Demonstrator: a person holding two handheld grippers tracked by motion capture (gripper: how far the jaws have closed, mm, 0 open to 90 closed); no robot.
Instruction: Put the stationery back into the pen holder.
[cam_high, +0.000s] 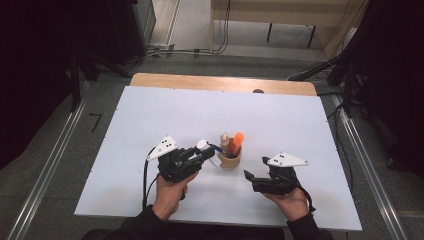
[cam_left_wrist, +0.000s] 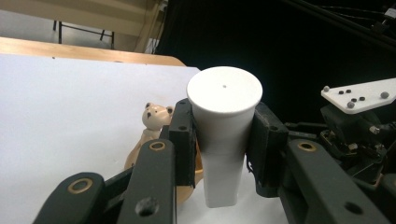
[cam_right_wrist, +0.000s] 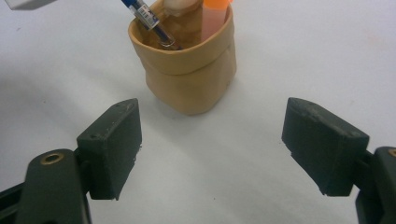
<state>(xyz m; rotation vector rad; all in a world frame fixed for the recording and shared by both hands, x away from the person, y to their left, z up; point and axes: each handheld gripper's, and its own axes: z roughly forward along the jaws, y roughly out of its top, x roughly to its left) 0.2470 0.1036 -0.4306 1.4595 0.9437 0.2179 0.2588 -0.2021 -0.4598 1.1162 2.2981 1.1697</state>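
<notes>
My left gripper (cam_high: 204, 151) is shut on a white tapered cylinder (cam_left_wrist: 224, 135), held upright just left of a tan pen holder (cam_high: 230, 160). The holder stands on the white table top and contains an orange marker (cam_high: 238, 139), a bear-headed pen (cam_high: 225, 139) and a blue pen (cam_right_wrist: 150, 18). In the left gripper view the bear head (cam_left_wrist: 156, 116) peeks out beside the left jaw. My right gripper (cam_high: 256, 167) is open to the holder's right, its jaws wide apart with bare table between them; the holder (cam_right_wrist: 187, 70) sits ahead of its jaws.
A white sheet (cam_high: 200, 110) covers the table, with a wooden strip (cam_high: 220, 81) along its far edge. Metal rails (cam_high: 45, 165) run along both sides on the floor. Cables and another table's legs (cam_high: 270, 30) lie beyond.
</notes>
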